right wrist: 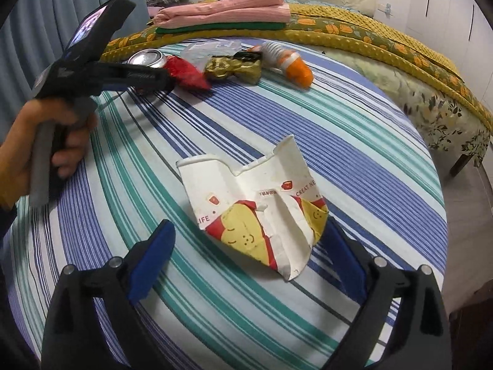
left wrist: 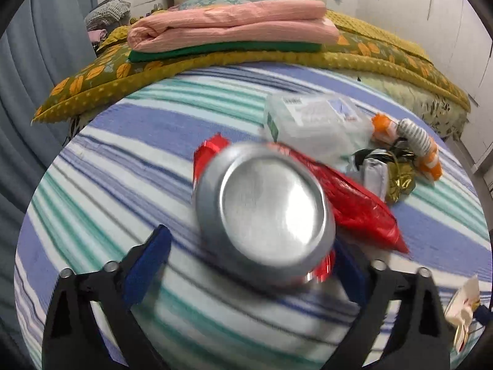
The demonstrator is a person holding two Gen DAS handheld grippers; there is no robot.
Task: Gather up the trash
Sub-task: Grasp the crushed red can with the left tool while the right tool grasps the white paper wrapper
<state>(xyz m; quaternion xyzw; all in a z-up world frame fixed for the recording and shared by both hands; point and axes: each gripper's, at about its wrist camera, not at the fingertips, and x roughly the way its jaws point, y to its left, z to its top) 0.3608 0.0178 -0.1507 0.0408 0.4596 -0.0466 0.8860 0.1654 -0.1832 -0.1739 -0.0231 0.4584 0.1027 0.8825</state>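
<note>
- Left gripper point(left wrist: 246, 265), in its own wrist view, stands wide with its blue pads either side of a crushed aluminium can point(left wrist: 265, 212) seen base-on; a clear gap shows at the left pad, while the right pad is hidden behind the can, so contact there cannot be told. Nothing is clamped.
- Just behind the can lie a red foil wrapper point(left wrist: 357, 203), a clear plastic package point(left wrist: 314, 123), a gold wrapper point(left wrist: 399, 178) and an orange-and-white wrapper point(left wrist: 422, 151), gathered into one pile on the striped blue-green sheet point(left wrist: 123, 154), probably so the can joins them.
- Right gripper point(right wrist: 246, 256), in its wrist view, is spread wide around a flattened paper cup point(right wrist: 258, 206) that lies apart from the pile; the cup's right edge is near or touching the right pad, not squeezed, seemingly lined up for a grab.
- A person's hand point(right wrist: 58, 141) holds the other tool's handle at left.
</note>
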